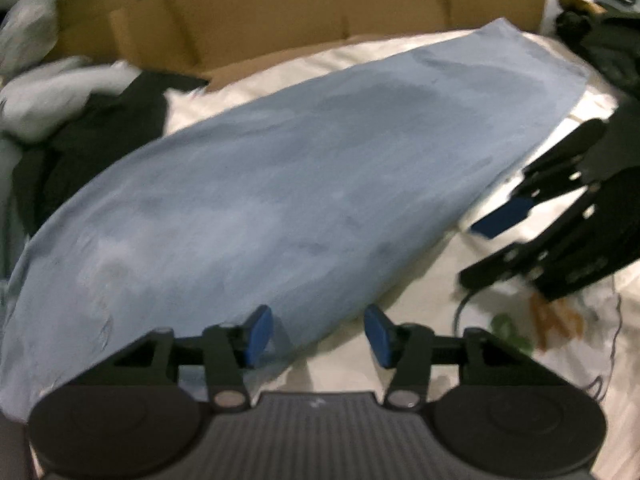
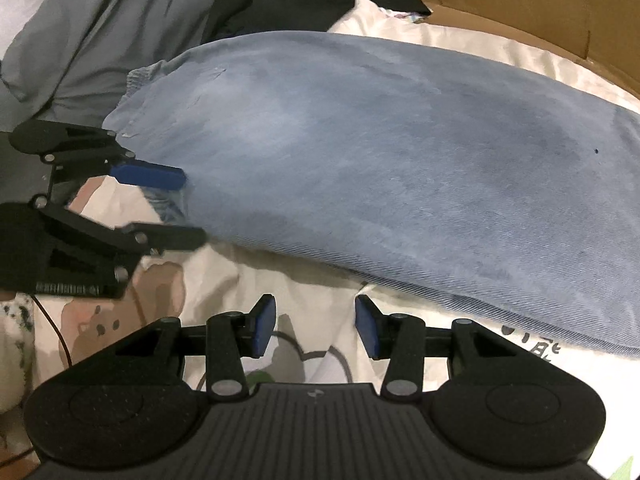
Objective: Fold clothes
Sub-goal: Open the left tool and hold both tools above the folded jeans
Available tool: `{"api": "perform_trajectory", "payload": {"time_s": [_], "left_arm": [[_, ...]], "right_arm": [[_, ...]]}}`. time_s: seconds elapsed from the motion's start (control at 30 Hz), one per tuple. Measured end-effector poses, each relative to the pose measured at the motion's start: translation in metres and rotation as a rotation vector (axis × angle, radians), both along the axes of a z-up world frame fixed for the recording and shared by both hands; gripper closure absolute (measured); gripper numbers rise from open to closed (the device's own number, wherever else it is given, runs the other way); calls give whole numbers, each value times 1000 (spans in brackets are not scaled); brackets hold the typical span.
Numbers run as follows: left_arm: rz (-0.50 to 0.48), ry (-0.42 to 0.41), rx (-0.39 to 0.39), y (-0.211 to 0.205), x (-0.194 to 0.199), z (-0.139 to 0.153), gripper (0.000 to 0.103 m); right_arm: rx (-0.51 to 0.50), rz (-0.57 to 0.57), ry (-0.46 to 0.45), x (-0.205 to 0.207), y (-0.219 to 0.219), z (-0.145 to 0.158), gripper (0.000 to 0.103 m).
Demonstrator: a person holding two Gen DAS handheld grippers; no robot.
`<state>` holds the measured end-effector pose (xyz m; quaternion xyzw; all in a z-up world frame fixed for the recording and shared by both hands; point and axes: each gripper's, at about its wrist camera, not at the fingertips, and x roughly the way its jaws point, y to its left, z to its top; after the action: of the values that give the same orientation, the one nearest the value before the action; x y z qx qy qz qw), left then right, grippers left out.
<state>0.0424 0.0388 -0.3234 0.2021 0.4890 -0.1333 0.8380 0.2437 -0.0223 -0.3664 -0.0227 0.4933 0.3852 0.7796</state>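
Blue denim garment [image 1: 280, 184]: judged heavy, limp, grippy; best pinched at the doubled edge just ahead of the left tongs [image 1: 318, 334]; both tongs, right [image 2: 316, 326] included, seen parted, empty.

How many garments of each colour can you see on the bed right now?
Blue denim: 1, the folded denim piece laid on the sheet.
Grey: 1, the grey garment at the far left.
Black: 1, the black clothing heap.
Pale crumpled clothing: blurred, counted as 1.
Total: 4
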Motion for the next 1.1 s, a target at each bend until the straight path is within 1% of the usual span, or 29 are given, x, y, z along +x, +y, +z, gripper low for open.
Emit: {"api": "perform_trajectory", "payload": {"time_s": [0.1, 0.2, 0.33, 0.4, 0.43, 0.47, 0.57, 0.63, 0.7, 0.77, 0.83, 0.93, 1.1], "left_arm": [[15, 14, 29, 15, -5, 6, 48], [45, 32, 32, 29, -6, 13, 44], [76, 18, 15, 36, -2, 18, 37], [100, 10, -2, 38, -1, 18, 37], [100, 5, -8, 37, -3, 17, 36], [94, -2, -7, 35, -6, 14, 34], [90, 0, -11, 31, -12, 4, 32], [99, 19, -32, 30, -14, -3, 31], [104, 25, -35, 29, -15, -9, 30], [122, 23, -32, 30, -14, -15, 25], [147, 19, -39, 33, -12, -20, 23], [157, 13, -43, 36, -10, -27, 21], [145, -2, -42, 36, -8, -29, 18]], "right_arm": [[8, 3, 2, -2, 0, 3, 57], [13, 4, 3, -2, 1, 5, 57], [-2, 30, -11, -2, 3, 9, 57], [-24, 64, -27, -2, 3, 16, 56], [-31, 78, -32, -1, 2, 19, 56], [-33, 85, -36, 1, 1, 23, 51], [-30, 73, -45, 6, -1, 30, 50], [-10, 30, -40, 11, 1, 29, 50], [19, -26, -27, 15, 2, 28, 50], [50, -75, 19, 16, 1, 24, 50], [46, -62, 39, 13, 4, 21, 50], [34, -25, 23, 4, 11, 21, 50], [52, -29, 39, 0, 10, 20, 49]]}}
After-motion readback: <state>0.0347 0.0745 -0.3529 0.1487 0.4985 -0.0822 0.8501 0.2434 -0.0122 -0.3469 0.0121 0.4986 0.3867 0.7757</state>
